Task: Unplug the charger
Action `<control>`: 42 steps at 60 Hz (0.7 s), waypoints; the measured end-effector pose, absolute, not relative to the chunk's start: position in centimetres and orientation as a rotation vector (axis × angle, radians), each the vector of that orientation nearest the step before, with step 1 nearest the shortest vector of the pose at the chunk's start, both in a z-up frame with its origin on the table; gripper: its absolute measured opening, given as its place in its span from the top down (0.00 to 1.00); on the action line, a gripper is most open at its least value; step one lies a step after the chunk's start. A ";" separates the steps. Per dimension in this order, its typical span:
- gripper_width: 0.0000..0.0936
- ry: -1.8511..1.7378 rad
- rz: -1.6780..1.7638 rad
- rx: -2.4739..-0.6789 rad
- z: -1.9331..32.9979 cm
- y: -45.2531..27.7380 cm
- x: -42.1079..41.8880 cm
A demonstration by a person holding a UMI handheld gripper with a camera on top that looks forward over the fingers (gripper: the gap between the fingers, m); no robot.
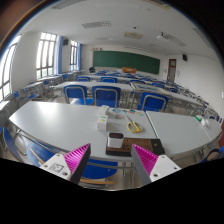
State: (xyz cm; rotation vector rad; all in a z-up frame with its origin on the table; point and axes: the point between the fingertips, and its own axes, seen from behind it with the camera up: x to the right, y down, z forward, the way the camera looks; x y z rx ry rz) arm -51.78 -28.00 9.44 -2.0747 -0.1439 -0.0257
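Claw (113, 162): released, holding nothing, well short of desk (60, 122). Small items (117, 136) on the desk; charger not identifiable. Unplugging apparently not yet begun.

The worktop (70, 125) has a smooth, pale, slightly glossy laminate look. The chairs (106, 95) behind it show blue cloth-like backs, and the gripper's fingers (74, 158) carry matt magenta pads, set apart.

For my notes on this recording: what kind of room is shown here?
Probably a classroom: a long green chalkboard on the far wall, rows of blue-backed chairs and pale grey rectangular desks. The open gripper hovers before them.
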 end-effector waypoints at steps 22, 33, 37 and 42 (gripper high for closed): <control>0.27 -0.043 -0.065 -2.169 2.1 -19.3 -50.7; 0.57 -0.054 -0.046 -2.157 2.0 -18.3 -50.9; 0.67 -0.026 -0.020 -2.163 2.0 -18.3 -50.7; 0.72 -0.034 -0.012 -2.164 2.1 -18.2 -50.8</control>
